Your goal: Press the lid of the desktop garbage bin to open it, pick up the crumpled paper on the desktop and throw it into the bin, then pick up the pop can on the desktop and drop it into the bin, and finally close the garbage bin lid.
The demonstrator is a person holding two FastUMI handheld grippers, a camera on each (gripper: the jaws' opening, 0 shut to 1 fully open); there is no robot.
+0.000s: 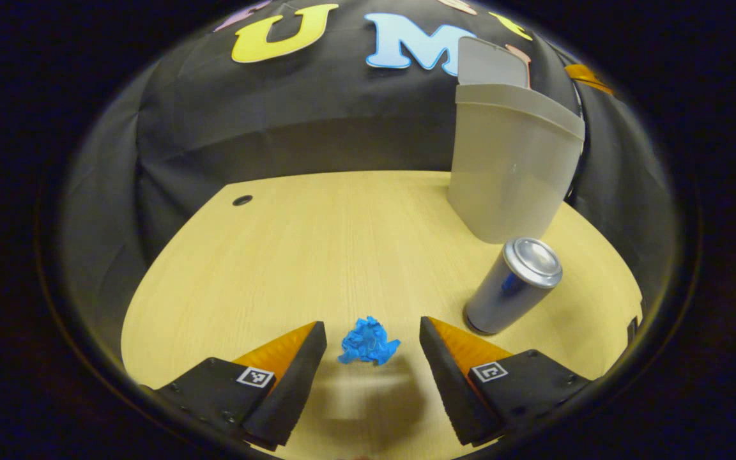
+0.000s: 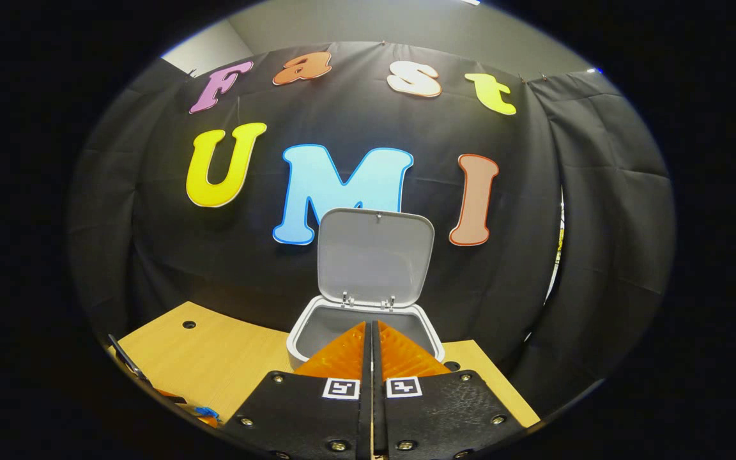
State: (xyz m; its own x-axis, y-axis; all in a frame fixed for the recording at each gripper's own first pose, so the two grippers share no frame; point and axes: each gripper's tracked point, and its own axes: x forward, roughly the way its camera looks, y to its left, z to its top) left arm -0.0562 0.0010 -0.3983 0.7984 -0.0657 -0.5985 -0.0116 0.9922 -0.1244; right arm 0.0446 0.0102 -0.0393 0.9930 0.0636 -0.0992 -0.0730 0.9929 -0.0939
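Observation:
A blue crumpled paper (image 1: 368,342) lies on the wooden desktop (image 1: 317,255), just ahead of and between the fingers of my left gripper (image 1: 373,332), which is open and not touching it. A silver pop can (image 1: 513,286) stands upright to the paper's right. Behind the can rises the grey garbage bin (image 1: 508,166) with its lid (image 1: 489,62) raised. In the right gripper view the bin (image 2: 301,335) stands open, its lid (image 2: 374,255) upright at the back. My right gripper (image 2: 371,329) is shut and empty, hovering in front of the bin's rim.
A small round cable hole (image 1: 242,200) sits at the desk's far left corner. Black cloth walls close the desk in at the back and sides. In the right gripper view, part of the left gripper (image 2: 151,383) and a bit of blue paper (image 2: 205,412) show at lower left.

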